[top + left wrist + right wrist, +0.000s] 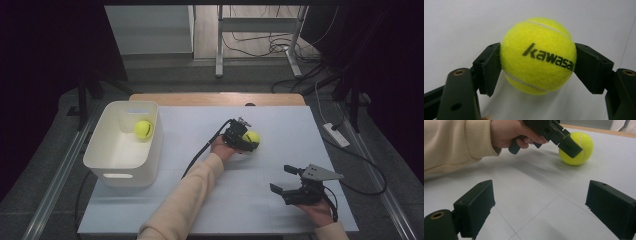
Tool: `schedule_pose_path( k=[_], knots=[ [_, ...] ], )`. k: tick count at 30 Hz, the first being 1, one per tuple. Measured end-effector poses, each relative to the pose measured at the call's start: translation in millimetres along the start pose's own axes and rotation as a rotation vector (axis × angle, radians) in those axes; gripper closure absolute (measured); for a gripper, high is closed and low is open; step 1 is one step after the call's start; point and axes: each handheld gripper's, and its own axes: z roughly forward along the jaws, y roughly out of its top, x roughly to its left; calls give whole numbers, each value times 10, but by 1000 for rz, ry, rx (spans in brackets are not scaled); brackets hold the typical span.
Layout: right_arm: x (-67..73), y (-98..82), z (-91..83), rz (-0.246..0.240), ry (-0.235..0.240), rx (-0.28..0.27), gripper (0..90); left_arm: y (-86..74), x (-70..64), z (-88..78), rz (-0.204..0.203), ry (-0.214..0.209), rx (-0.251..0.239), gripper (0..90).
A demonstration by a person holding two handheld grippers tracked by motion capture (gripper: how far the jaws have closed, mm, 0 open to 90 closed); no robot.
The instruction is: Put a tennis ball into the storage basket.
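Tennis ball (538, 56) sits on the white table (280, 135), clamped between the left gripper's (243, 138) jaws, while the right gripper (291, 182) rests nearby, jaws apart.

Grey floor (50, 165), trailing cables (260, 47), dim surroundings

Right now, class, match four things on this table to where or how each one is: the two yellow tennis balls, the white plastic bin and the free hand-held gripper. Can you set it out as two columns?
Things:
1. yellow tennis ball printed "kawasaki"
2. second yellow tennis ball
3. white plastic bin
4. right hand-held gripper

States:
A. jaws apart, nothing between them
B. lying inside the bin
C. standing at the left edge of the white table cover
D. pinched between the jaws of the left hand-held gripper

Pairs: 1-D, 2-B, 3-C, 4-A
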Motion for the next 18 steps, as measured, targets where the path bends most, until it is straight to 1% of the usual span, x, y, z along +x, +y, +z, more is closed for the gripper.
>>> schedule_pose_path(
  k=[2, 9, 13, 15, 18],
  knots=[
    [-1, 0, -3, 1, -1, 0, 78, 8, 6, -28, -7, -6, -6, 274],
    [-6, -2, -9, 0, -3, 0, 78, 44, 3, -166, 3, -6, -25, 274],
    [-3, -2, -4, 1, -4, 1, 78, 66, -31, -234, 16, -11, -39, 274],
    [-1, -2, -4, 0, -5, 0, 78, 79, -62, -280, 24, -17, -53, 274],
    [-1, -2, -5, 0, -4, 0, 78, 85, -86, -314, 22, -23, -64, 274]
  ],
)
